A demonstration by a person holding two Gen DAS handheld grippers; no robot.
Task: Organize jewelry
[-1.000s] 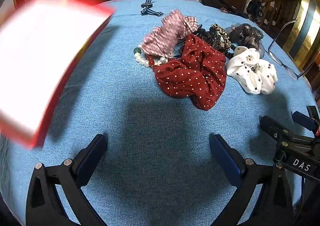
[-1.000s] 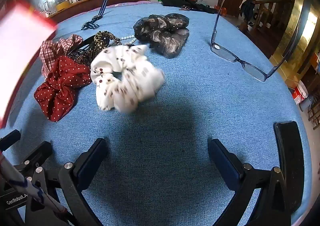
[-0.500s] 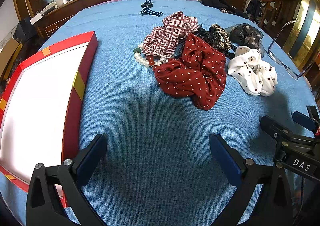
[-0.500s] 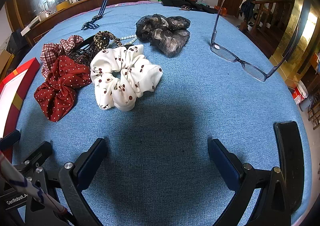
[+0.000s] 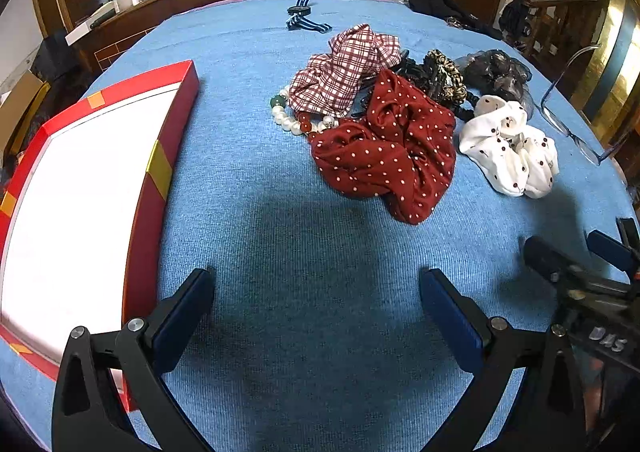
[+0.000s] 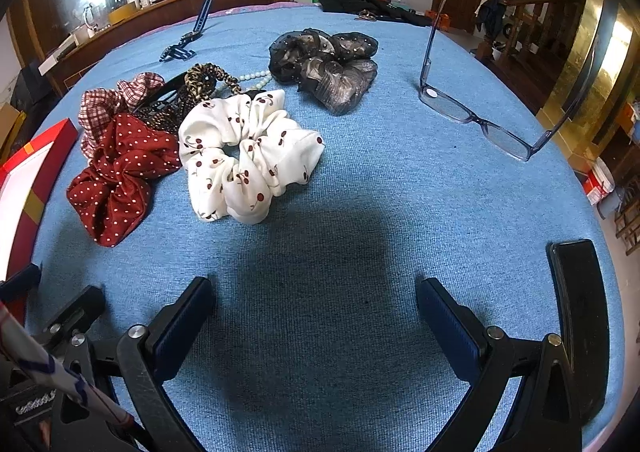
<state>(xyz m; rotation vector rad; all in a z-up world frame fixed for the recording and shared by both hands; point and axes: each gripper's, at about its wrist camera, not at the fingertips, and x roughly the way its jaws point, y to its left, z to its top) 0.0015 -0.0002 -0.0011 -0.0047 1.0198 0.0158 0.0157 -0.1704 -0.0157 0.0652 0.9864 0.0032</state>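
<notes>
Hiding beneath scrunchies (image 5: 384, 148), bead bracelet (image 5: 294, 120), red box (image 5: 80, 204) cropped left

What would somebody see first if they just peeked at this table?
Probably the dark red polka-dot scrunchie in the middle of the blue tablecloth, with the white cherry-print scrunchie right beside it. Next, the big red box with its white inside, lying at the table's left edge. Off to the right, a pair of glasses rests with its arms sticking up.
</notes>
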